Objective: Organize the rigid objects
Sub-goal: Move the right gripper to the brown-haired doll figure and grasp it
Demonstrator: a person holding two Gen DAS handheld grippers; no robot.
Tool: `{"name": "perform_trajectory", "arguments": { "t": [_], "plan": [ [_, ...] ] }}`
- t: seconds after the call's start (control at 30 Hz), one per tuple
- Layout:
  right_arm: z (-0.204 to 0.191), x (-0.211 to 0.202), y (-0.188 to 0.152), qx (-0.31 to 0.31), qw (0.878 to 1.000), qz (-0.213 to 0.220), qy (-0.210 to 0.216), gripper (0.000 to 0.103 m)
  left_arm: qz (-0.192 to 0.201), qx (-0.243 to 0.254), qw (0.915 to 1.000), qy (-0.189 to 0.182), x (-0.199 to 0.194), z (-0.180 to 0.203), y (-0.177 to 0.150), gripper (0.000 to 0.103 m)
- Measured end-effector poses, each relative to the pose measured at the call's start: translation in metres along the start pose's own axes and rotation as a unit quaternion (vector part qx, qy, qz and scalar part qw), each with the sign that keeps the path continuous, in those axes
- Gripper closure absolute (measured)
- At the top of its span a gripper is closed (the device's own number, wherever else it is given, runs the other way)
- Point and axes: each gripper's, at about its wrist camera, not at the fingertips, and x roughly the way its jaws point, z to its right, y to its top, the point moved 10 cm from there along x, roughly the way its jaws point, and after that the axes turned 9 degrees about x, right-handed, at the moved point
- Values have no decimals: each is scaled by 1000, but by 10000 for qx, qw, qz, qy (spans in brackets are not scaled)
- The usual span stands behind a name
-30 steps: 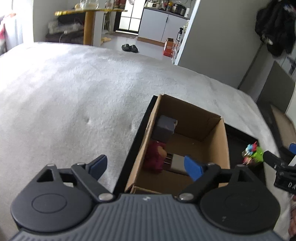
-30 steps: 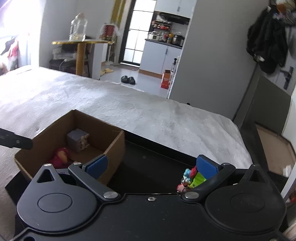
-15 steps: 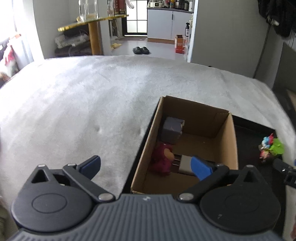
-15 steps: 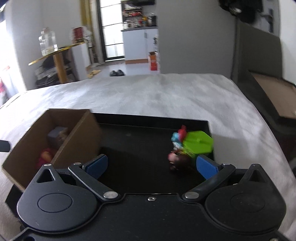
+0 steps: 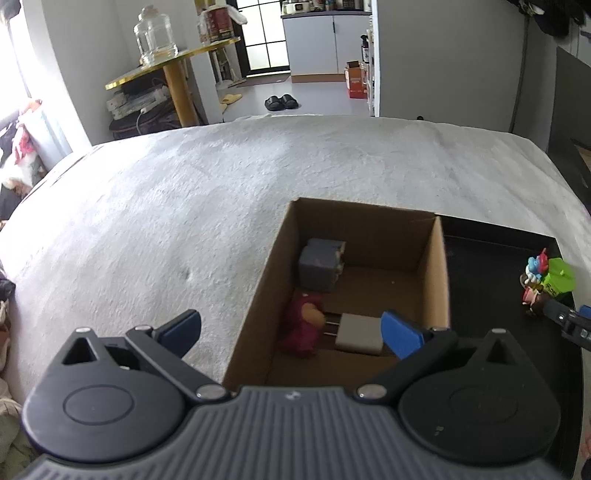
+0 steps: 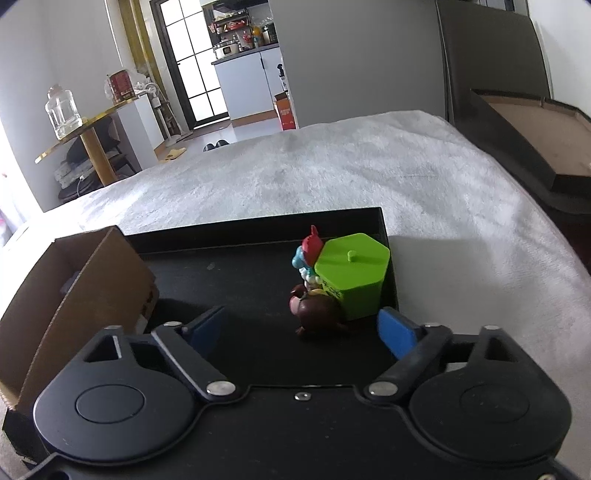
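An open cardboard box stands on a black tray. Inside it are a grey cube, a maroon figure and a pale grey block. My left gripper hovers open above the box's near left corner, holding nothing. On the tray's right end stand a green hexagonal pot, a blue and red figure and a brown figure. My right gripper is low over the tray with its jaws closing. The brown figure sits just ahead between the pads, untouched.
The tray lies on a pale grey plush cover. The box is to the left of the right gripper. A dark case lies off the bed's right side. A round gold table with a glass jar stands behind.
The right gripper has dropped and rolled level, closing in on the toys by the green pot, and its jaws have narrowed. The left gripper has opened a little wider and swung so the box sits centred.
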Motion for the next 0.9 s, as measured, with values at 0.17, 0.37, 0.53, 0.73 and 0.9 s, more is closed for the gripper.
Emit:
{"name": "perform_trajectory", "arguments": {
  "t": [0.17, 0.37, 0.53, 0.73, 0.9],
  "plan": [
    [8, 18, -2, 203, 9996, -169, 76, 39, 58, 137, 9998, -115, -3, 17, 7, 0],
    [13, 32, -7, 259, 9993, -264, 69, 39, 120, 266, 9992, -266, -5, 35, 11, 0],
    [14, 39, -5, 224, 9994, -229, 110, 44, 95, 306, 9990, -320, -2, 41, 10, 0],
    [13, 37, -8, 20, 9996, -295, 16, 72, -2, 221, 9992, -323, 3, 37, 5, 0],
    [6, 30, -17, -126, 9990, -434, -37, 72, 21, 155, 9995, -272, -1, 31, 5, 0]
  ]
}}
